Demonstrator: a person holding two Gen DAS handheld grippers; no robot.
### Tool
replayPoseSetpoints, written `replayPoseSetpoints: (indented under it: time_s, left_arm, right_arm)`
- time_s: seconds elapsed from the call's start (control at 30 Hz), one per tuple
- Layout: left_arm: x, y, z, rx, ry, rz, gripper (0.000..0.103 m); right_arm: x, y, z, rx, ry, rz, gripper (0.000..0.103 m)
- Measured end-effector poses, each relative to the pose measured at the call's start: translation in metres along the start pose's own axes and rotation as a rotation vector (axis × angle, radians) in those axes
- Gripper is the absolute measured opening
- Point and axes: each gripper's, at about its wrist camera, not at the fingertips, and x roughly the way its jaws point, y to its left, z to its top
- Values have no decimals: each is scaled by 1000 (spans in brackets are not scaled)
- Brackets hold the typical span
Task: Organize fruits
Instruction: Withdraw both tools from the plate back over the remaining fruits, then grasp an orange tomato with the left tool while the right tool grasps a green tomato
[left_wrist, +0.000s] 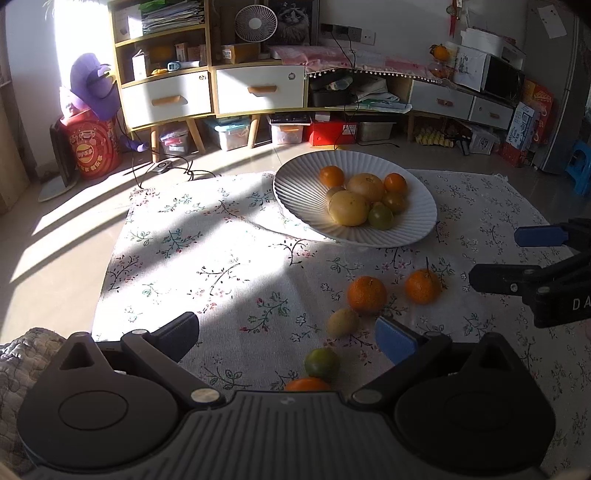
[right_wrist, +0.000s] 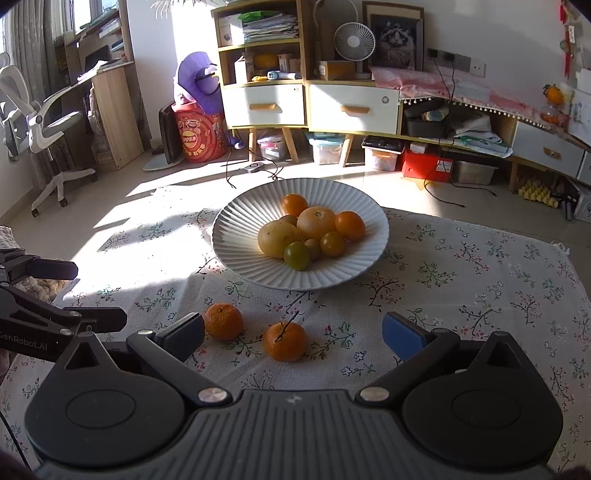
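Both tongs wide, nothing held: left gripper (left_wrist: 286, 338) low centre, right gripper (right_wrist: 293, 334) low centre. Plate (right_wrist: 240, 229) w/ fruit mid-frame on cloth (right_wrist: 461, 295); two oranges (right_wrist: 223, 321) (right_wrist: 285, 341) loose below it.

Pale tiled floor (right_wrist: 155, 192) ahead of the claw, sunlit in streaks. Straight ahead a wooden cabinet (right_wrist: 310, 103) with white drawers, small fan (right_wrist: 354, 40) on top. Far left an office chair (right_wrist: 40, 122) and desk (right_wrist: 107, 107). White wall (right_wrist: 509, 44) ahead-right.
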Motion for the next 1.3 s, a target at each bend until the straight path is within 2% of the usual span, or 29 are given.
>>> replayPoseSetpoints:
  time_s: [0.4, 0.67, 0.87, 1.0, 1.3]
  left_arm:
    - [0, 5, -40, 2, 36, 1, 95]
    - [13, 3, -54, -45, 86, -2, 95]
    - [17, 0, -56, -60, 92, -22, 93]
    - [19, 2, -57, -78, 94, -46, 86]
    - [18, 5, -52, -117, 84, -108, 58]
  right_arm:
    - [-3, 13, -24, -28, 31, 11, 103]
    - [5, 20, -46, -60, 63, -7, 103]
    - [10, 25, -51, -80, 81, -5, 102]
    - [13, 27, -53, -78, 94, -4, 102]
    - [19, 37, -57, -99, 106, 7, 102]
